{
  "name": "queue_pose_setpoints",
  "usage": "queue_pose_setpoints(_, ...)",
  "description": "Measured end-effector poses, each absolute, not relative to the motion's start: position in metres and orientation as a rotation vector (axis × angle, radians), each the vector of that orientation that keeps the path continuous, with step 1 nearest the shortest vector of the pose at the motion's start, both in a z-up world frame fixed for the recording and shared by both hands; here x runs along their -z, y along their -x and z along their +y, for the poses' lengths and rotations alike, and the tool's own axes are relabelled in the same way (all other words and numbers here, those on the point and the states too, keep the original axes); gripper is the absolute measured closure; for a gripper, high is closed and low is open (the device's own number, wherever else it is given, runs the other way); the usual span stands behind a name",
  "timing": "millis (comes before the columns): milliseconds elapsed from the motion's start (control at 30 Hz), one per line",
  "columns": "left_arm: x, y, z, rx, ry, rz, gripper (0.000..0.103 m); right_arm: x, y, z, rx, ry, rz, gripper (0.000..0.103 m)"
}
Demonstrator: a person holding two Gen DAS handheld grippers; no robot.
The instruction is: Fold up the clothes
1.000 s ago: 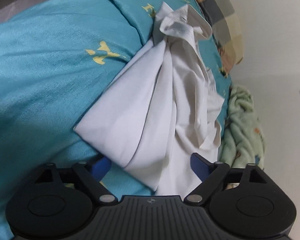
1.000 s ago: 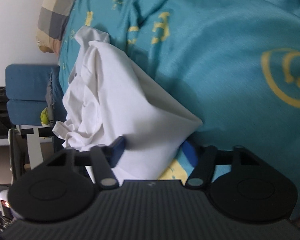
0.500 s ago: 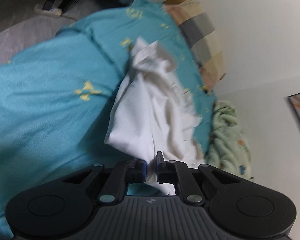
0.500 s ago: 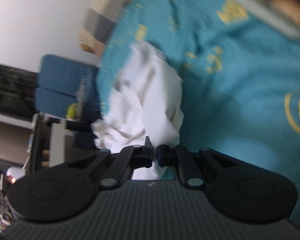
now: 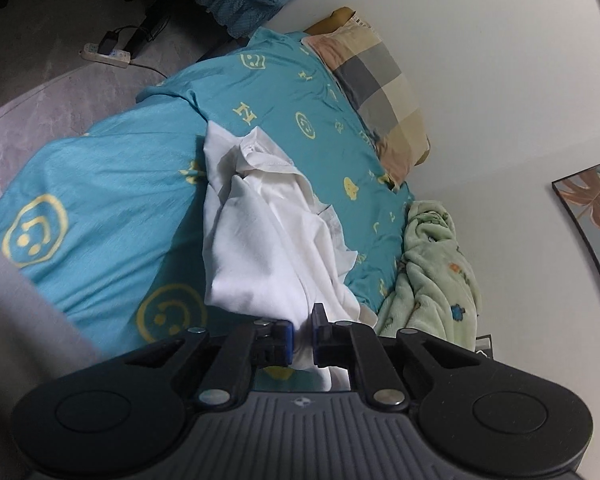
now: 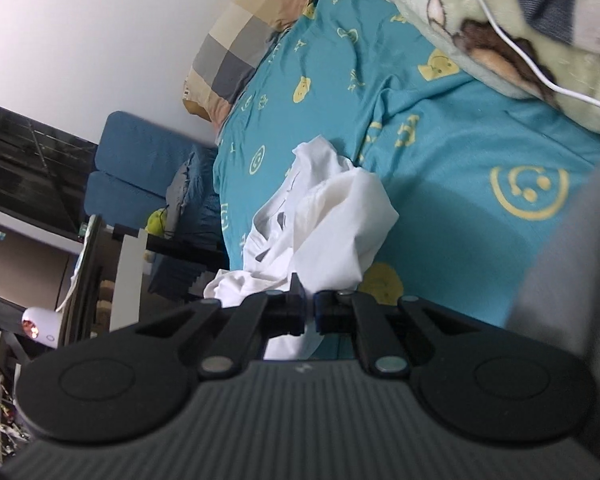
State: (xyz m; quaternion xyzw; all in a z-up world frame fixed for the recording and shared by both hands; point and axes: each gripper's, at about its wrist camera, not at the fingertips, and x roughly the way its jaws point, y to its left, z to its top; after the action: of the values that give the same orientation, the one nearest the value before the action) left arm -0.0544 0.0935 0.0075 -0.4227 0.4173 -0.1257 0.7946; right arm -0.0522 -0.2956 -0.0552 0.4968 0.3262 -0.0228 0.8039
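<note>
A crumpled white garment [image 5: 276, 240] lies on a teal bedspread [image 5: 100, 184] printed with yellow smileys. My left gripper [image 5: 302, 334] is shut on the garment's near edge, with white cloth pinched between its blue pads, and the fabric stretches up from the bed to the jaws. In the right wrist view the same white garment [image 6: 332, 224] rises from the teal bedspread [image 6: 440, 152] to my right gripper [image 6: 309, 306], which is shut on another part of its edge. The far end of the garment rests bunched on the bed.
A checked pillow [image 5: 380, 88] sits at the head of the bed by the white wall. A pale green fleece blanket [image 5: 432, 272] lies along the wall side. A blue sofa [image 6: 140, 168] and a shelf [image 6: 112, 272] stand beyond the bed. A power strip [image 5: 108, 54] lies on the floor.
Both grippers went from open around the garment's edge to shut on it. Both then rose and pulled back, lifting the near side of the garment off the bedspread.
</note>
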Motion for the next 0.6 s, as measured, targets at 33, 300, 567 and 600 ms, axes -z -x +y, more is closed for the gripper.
queue_pose_setpoints(33, -0.011, 0.062, 0.095, 0.275, 0.911, 0.897, 0.094, 0.051, 0.058, -0.293, 0.051, -1.053, 0.698, 0.096)
queue_pose_setpoints(300, -0.029, 0.056, 0.097, 0.266, 0.978, 0.889, 0.094, 0.023, 0.055, -0.291, 0.048, -1.038, 0.668, 0.095)
queue_pose_setpoints(567, -0.012, -0.042, 0.089, 0.235, 1.081, 0.892, 0.093, 0.03, -0.046, -0.308, 0.061, -1.078, 0.702, 0.095)
queue_pose_setpoints(600, -0.007, -0.058, 0.086, 0.231, 1.088, 0.893, 0.093, 0.033, -0.061, -0.311, 0.065, -1.079, 0.711, 0.095)
